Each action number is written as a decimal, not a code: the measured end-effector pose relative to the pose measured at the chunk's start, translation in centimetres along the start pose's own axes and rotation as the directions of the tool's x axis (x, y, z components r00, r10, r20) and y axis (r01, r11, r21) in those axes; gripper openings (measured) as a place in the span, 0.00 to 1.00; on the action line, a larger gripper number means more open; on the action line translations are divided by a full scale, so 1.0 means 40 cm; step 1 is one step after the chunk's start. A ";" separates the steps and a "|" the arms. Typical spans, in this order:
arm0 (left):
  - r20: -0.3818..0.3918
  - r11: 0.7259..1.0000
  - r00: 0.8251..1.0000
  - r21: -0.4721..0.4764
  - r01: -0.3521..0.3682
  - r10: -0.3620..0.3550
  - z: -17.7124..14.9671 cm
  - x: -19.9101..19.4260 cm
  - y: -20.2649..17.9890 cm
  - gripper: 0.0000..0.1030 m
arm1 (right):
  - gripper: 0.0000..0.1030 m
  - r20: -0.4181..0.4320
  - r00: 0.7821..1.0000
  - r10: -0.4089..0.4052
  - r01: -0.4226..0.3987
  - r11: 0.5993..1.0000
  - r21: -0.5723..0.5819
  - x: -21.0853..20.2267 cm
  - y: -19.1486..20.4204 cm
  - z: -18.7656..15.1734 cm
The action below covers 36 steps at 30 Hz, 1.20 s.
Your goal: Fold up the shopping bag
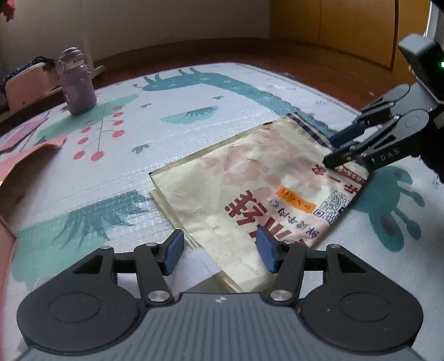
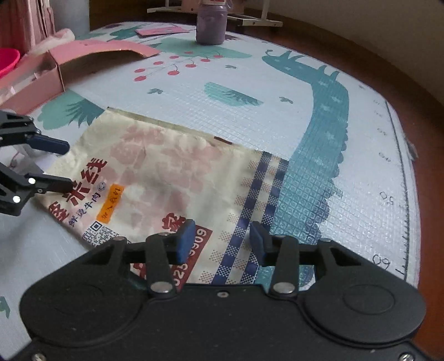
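A cream shopping bag (image 1: 249,172) with red characters, an orange label and a blue checked band lies flat on the play mat (image 1: 194,105). In the left wrist view my left gripper (image 1: 220,250) stands open over the bag's near corner, and its blue pads (image 1: 174,251) touch nothing. My right gripper (image 1: 330,151) comes in from the right, over the bag's far side. In the right wrist view the right gripper (image 2: 221,241) is open just above the checked band of the bag (image 2: 166,166). The left gripper (image 2: 69,165) sits at that bag's left edge, fingers apart.
A purple bottle (image 1: 77,83) (image 2: 211,25) stands at the mat's far end. A pink cardboard box (image 2: 41,72) lies open at the left, with a pink bowl (image 2: 8,59) beyond it. Brown wooden floor (image 2: 427,166) borders the mat on the right.
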<state>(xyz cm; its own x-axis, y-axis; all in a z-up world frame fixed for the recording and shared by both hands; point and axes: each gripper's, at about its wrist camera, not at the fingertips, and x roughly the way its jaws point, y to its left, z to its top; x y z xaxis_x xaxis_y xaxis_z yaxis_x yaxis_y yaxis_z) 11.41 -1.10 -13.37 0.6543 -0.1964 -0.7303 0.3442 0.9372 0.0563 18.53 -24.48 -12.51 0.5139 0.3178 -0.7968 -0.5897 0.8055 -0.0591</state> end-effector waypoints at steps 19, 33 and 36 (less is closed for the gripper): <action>0.027 0.999 0.999 -0.026 0.030 -0.030 0.003 0.018 -0.114 0.57 | 0.45 -0.008 1.000 0.029 -0.029 1.000 -0.011 -0.035 0.029 -0.025; -0.001 0.999 1.000 -0.039 -0.028 0.028 0.004 0.009 -0.098 0.58 | 0.47 -0.012 0.999 0.052 -0.053 0.993 -0.107 -0.040 0.029 -0.034; 0.025 0.997 0.999 -0.056 -0.047 0.049 -0.013 0.003 -0.104 0.58 | 0.51 0.003 0.998 0.065 -0.065 0.992 -0.107 -0.033 0.019 -0.033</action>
<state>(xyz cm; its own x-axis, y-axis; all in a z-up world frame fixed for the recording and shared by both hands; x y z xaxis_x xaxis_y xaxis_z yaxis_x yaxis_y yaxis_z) 9.69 -4.88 -14.05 0.6867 -0.1575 -0.7097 0.2746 0.9601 0.0527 16.59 -24.96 -12.28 0.4764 0.3715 -0.7969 -0.6852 0.7248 -0.0717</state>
